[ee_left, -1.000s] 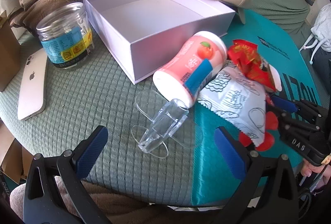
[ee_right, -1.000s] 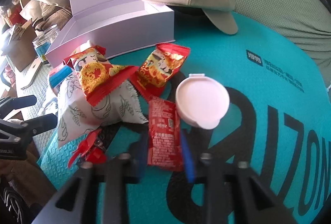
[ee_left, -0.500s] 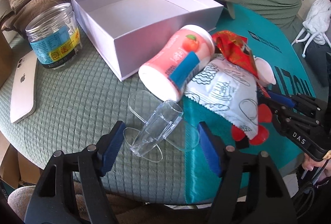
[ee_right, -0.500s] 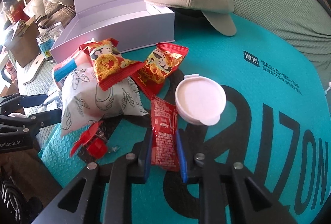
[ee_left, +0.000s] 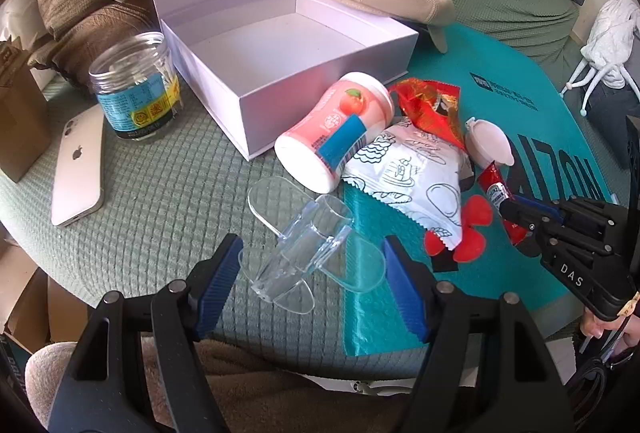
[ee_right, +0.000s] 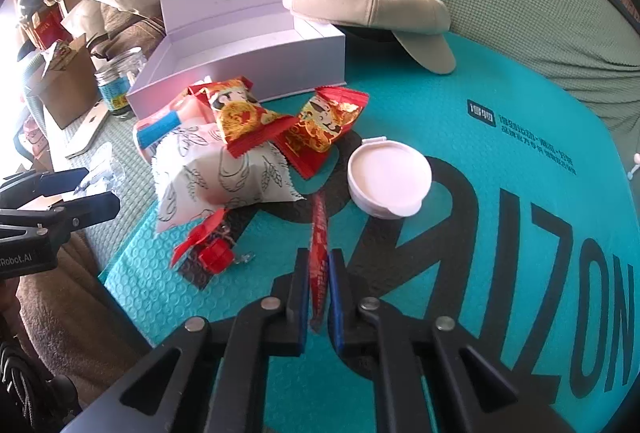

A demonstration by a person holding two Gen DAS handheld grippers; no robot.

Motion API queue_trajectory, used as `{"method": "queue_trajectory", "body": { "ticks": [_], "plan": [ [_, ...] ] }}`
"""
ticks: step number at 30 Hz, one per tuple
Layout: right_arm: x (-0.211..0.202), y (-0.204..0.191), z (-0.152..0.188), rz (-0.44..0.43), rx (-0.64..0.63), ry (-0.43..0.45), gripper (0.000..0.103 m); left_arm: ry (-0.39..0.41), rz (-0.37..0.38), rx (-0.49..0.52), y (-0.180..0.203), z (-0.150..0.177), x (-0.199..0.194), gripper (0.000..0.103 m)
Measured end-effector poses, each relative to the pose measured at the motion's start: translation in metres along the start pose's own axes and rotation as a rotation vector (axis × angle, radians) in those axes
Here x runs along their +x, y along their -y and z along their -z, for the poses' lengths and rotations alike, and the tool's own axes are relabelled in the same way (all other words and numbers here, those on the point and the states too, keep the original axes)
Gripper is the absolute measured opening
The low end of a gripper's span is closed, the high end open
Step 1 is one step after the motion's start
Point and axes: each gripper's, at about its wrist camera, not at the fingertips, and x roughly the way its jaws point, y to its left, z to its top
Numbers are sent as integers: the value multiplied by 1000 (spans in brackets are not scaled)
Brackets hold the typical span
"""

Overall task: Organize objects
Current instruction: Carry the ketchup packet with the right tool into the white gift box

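A clear plastic stand [ee_left: 308, 253] lies tilted between the blue pads of my left gripper [ee_left: 310, 265], which is shut on it over the green quilted cover. My right gripper [ee_right: 319, 273] is shut on a red ketchup sachet [ee_right: 319, 233], held edge-on just above the teal mat; the sachet [ee_left: 496, 185] also shows in the left wrist view. An open white box [ee_left: 320, 89] stands behind, nothing in it. A pink peach bottle [ee_left: 336, 129] lies on its side against a white snack bag [ee_left: 412, 177]. Two red snack packs [ee_right: 240, 113] [ee_right: 324, 125] rest beside it.
A white round lid [ee_right: 388, 181] and a red plastic clip [ee_right: 212, 249] lie on the teal mat [ee_right: 500, 161]. A clear jar [ee_left: 136, 93] and a white phone [ee_left: 78, 173] sit left of the box. A beige cap [ee_right: 368, 5] and clothes lie behind.
The left jaws have closed from wide open onto the clear stand. The right jaws have closed on the ketchup sachet, which now stands edge-on instead of lying flat.
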Motion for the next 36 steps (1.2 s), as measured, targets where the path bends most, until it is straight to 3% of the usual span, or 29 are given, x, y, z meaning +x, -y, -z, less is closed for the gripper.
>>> {"method": "queue_trajectory", "body": {
  "ticks": [6,21,30,36],
  "plan": [
    [-18,-1,3,-18,-4,33,8,29,-8,-10,-22,23,-27,70],
    [-52,-18,-15,-39,-51,102,8,59,-7,-34,-28,27,-66,70],
    [-50,-45,-71,-58,-123,144,8,78,-37,-42,-48,-2,-81,70],
    [-33,-75,-124,-104,-183,158,8,76,-58,-50,-78,-33,-71,70]
  ]
}}
